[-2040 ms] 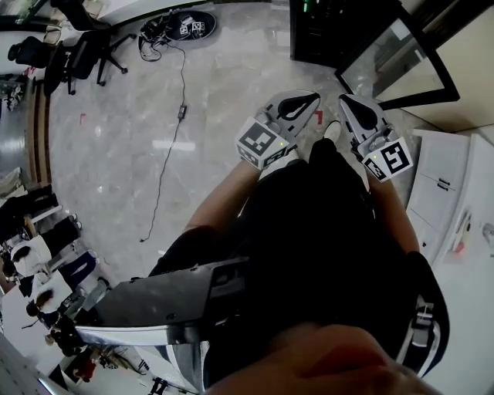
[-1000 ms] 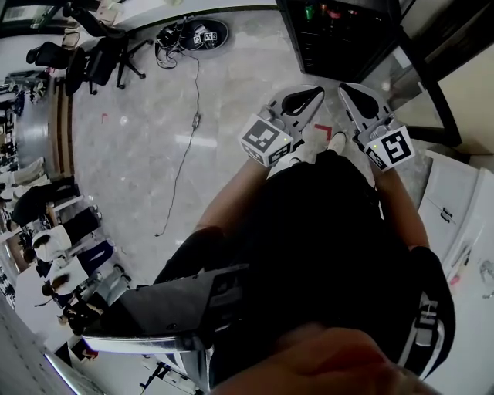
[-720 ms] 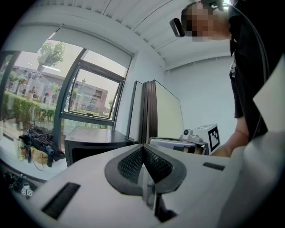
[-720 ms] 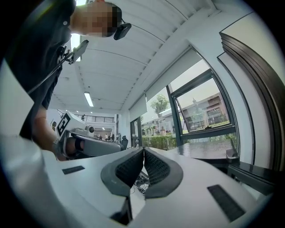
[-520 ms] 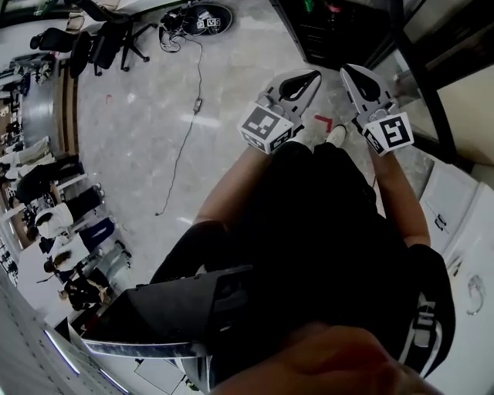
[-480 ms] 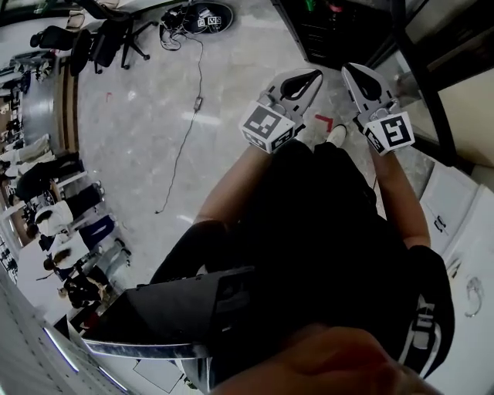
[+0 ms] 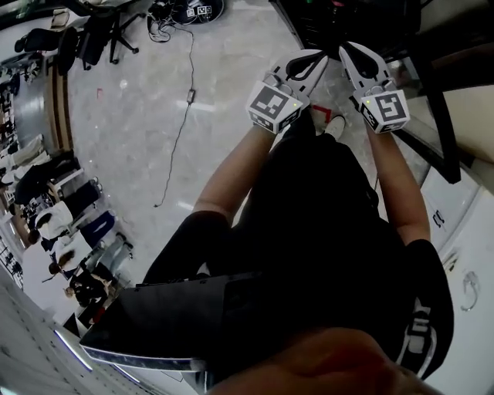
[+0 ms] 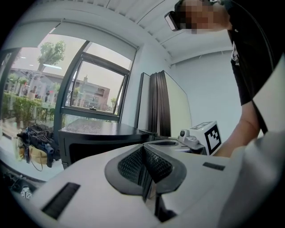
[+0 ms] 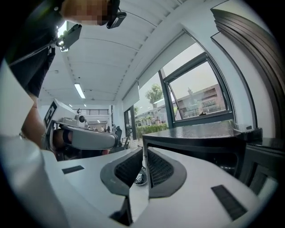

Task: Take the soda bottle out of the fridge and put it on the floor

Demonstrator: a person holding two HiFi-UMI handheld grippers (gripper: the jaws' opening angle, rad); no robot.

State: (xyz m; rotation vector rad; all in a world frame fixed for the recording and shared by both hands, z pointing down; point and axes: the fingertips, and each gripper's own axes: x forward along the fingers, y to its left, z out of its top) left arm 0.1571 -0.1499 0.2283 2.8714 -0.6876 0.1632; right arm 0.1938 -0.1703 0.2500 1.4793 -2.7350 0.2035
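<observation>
A: Grippers?

B: Left gripper: jaws pressed together, nothing between them. Right gripper: also pressed together, nothing pinched. Only a sliver of background shows through a slit low between its pads. Both are held out side by side, apart, tips toward the fridge.

A: Soda bottle?

B: Cannot pick it out in any view. The head view cuts the fridge off at the top edge, and its inside is dark. In both gripper views the fridge is a black box, top and front only, with its opening in shadow.

A: Door?

B: A dark-framed door stands open at the right.

A: Elsewhere?

B: The person's dark clothing fills the middle and hides the floor underfoot. One shoe peeks out. A cable trails across the floor. People at far left are small and warped. There is a dark slab at the bottom, and I cannot tell what it is.
</observation>
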